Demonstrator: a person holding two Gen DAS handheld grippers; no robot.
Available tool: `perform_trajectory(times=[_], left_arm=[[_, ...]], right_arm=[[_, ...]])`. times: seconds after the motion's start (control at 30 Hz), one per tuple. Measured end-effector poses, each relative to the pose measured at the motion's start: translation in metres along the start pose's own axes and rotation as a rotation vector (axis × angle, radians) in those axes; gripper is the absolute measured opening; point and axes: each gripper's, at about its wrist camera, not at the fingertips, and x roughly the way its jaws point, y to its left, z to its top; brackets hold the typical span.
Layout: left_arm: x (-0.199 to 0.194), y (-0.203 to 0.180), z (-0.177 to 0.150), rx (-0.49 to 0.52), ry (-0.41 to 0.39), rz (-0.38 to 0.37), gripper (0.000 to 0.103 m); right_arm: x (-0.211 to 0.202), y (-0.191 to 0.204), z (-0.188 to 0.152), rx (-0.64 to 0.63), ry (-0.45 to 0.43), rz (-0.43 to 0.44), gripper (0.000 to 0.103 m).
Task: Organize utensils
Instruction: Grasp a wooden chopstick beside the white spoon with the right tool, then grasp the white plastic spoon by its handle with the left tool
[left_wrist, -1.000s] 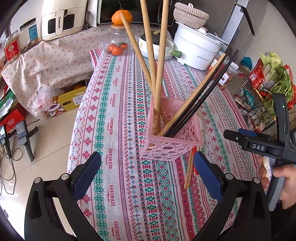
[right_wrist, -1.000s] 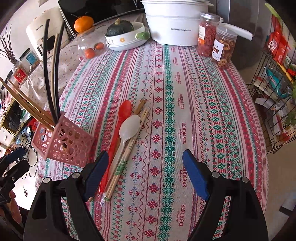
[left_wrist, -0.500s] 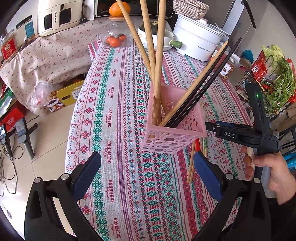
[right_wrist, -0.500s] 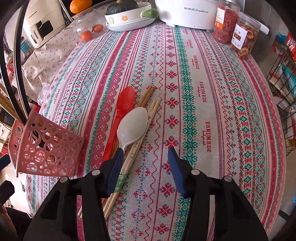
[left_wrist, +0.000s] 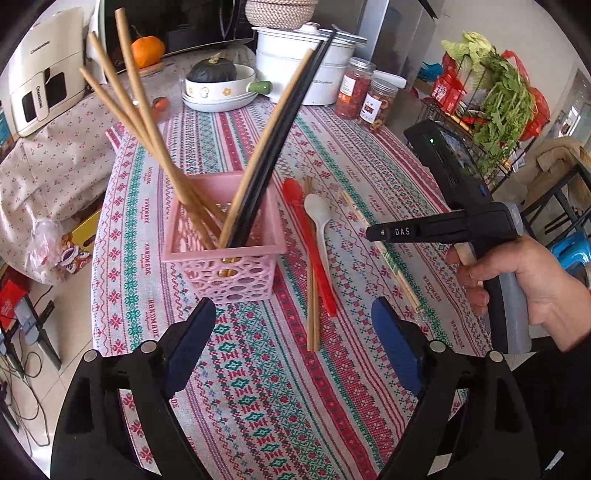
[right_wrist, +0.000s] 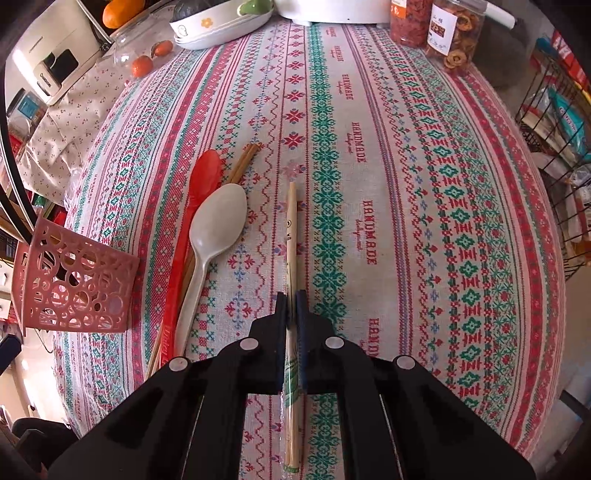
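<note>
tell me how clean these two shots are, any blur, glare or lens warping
Left wrist view: strong fisheye bend, dark corners, the pink basket and its chopsticks smeared by motion, daylight flat. Right wrist view: sharper, tablecloth bulging like a dome, the wrapped chopsticks crisp between the right gripper, no harsh glare.

Pink basket (left_wrist: 225, 258); red spoon (left_wrist: 306, 236); white spoon (right_wrist: 218, 229); red-green patterned tablecloth (right_wrist: 406, 184).
</note>
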Motion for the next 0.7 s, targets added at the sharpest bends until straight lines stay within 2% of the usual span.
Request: perform_trajectory(times=[0.07, 0.13, 0.2, 0.37, 0.47, 0.63, 0.7], left_arm=[[0.012, -0.016, 0.001, 0.021, 0.031, -0.033, 0.066], [0.028, -0.03, 0.007, 0.031, 0.054, -0.047, 0.059], [0.045, -0.046, 0.017, 0.052, 0.074, -0.047, 0.056], [0.092, -0.068, 0.047, 0.035, 0.102, 0.032, 0.055], [0.117, -0.073, 0.069, 0.011, 0.117, 0.105, 0.054], [0.143, -0.074, 0.097, 0.023, 0.173, 0.226, 0.054], [0.15, -0.068, 0.104, 0.013, 0.205, 0.245, 0.054]], right_arm=[[-0.011, -0.015, -0.005, 0.025, -0.015, 0.017, 0.005], [-0.024, -0.029, -0.009, 0.042, -0.039, 0.036, 0.005], [-0.036, -0.045, -0.014, 0.066, -0.059, 0.057, 0.005], [-0.055, -0.081, -0.025, 0.111, -0.086, 0.093, 0.005], [-0.065, -0.102, -0.031, 0.133, -0.097, 0.116, 0.005], [-0.078, -0.116, -0.033, 0.156, -0.125, 0.184, 0.005], [-0.082, -0.117, -0.033, 0.148, -0.131, 0.2, 0.005]])
